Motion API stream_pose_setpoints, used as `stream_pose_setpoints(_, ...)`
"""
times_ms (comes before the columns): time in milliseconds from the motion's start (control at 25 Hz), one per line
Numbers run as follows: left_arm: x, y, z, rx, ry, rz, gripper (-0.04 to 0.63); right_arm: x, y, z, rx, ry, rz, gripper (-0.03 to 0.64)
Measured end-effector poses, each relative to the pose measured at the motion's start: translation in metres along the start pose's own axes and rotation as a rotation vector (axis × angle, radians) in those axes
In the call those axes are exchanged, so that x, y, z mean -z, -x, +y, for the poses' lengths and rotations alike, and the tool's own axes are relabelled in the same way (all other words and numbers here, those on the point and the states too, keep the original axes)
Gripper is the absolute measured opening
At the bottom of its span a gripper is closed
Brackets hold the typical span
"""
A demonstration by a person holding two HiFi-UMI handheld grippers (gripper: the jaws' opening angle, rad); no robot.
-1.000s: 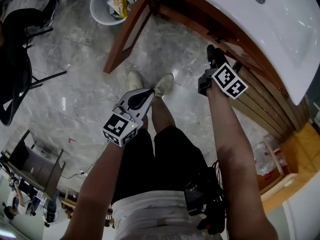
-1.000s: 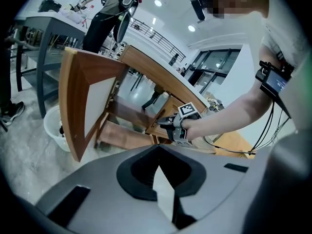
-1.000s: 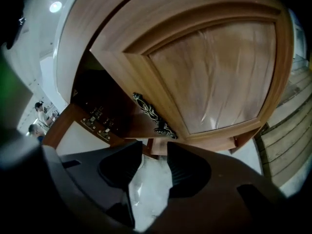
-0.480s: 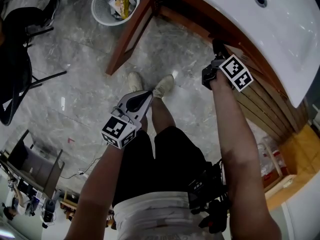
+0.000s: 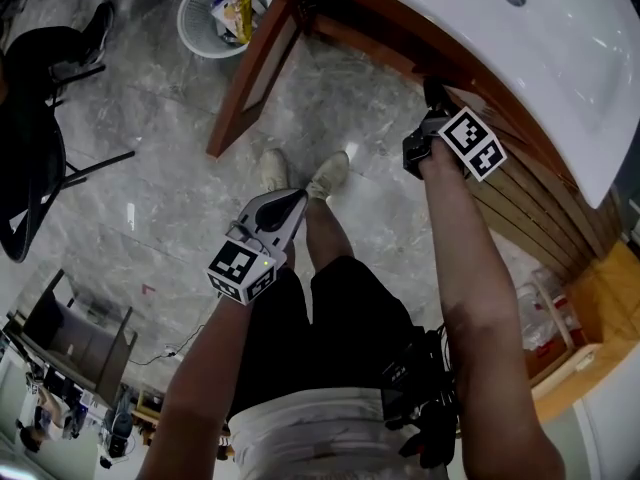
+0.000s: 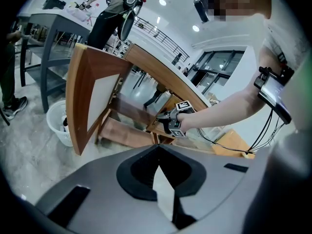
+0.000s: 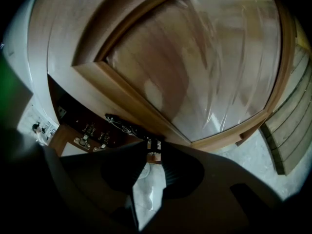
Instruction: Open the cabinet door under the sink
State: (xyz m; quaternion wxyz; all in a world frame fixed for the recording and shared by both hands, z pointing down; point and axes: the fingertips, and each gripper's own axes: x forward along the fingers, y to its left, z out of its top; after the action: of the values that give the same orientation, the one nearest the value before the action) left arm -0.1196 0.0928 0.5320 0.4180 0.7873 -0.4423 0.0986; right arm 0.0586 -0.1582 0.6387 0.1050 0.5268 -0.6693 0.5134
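R gripper [image 5: 433, 96] nearer, closing on wood-framed door [image 7: 195, 67]

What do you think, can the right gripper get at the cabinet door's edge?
Probably yes: the right gripper sits right at the cabinet door. Its jaws have just been closing and seem to pinch the door's edge, and nothing blocks it.
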Motion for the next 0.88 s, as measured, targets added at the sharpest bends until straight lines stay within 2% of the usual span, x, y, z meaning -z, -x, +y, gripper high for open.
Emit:
stream_pose_setpoints(400, 0.005, 0.008, -0.001, 0.071, -0.045, 0.054, 0.009, 0.018, 0.017, -0.001, -0.028, 0.020, -0.012, 0.092)
stream_pose_setpoints(880, 0.010, 0.038, 0.008, 0.151, -0.135, 0.136, 0.009, 0.054, 0.047, -0.007, -0.046, 0.105, 0.002, 0.092)
